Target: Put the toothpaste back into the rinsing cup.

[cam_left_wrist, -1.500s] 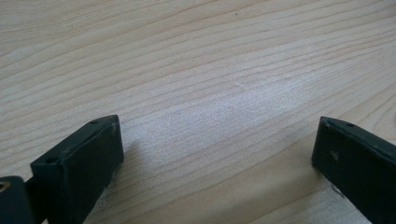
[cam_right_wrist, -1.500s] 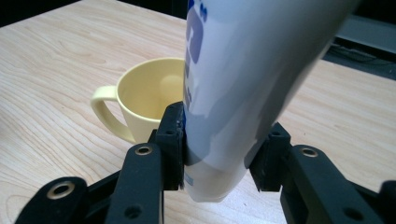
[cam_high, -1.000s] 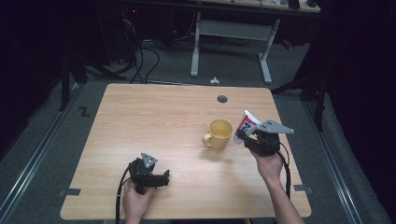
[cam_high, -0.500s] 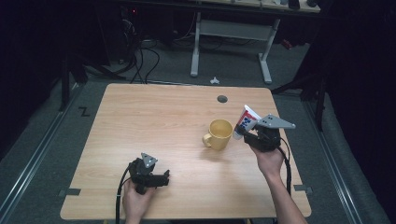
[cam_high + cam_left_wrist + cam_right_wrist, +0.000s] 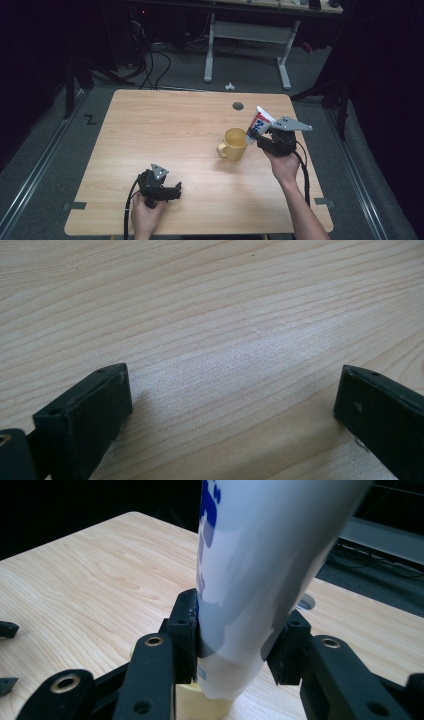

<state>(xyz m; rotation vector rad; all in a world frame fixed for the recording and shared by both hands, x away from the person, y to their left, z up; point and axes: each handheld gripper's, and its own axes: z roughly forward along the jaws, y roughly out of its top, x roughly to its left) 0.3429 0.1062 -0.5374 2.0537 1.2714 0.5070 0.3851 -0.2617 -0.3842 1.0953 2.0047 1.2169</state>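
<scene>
A yellow mug (image 5: pixel 235 144) stands right of the table's middle, its handle toward the left. My right gripper (image 5: pixel 261 136) is shut on a white toothpaste tube (image 5: pixel 259 123) with red and blue print, held tilted just above the mug's right rim. In the right gripper view the tube (image 5: pixel 260 580) is squeezed between the jaws, its lower end over the mug (image 5: pixel 200 705). My left gripper (image 5: pixel 175 191) rests low at the front left of the table, open; in its own view the jaws stand wide apart over bare wood (image 5: pixel 225 340).
A round grommet hole (image 5: pixel 238 106) sits near the table's far edge. Beyond the table (image 5: pixel 150 125) a desk frame (image 5: pixel 247 37) and cables lie on the dark floor. A small white object (image 5: pixel 229 86) lies on the floor behind the table.
My right gripper has carried the toothpaste tube left and upward, from beside the mug to its right rim. The left gripper has stayed put.
</scene>
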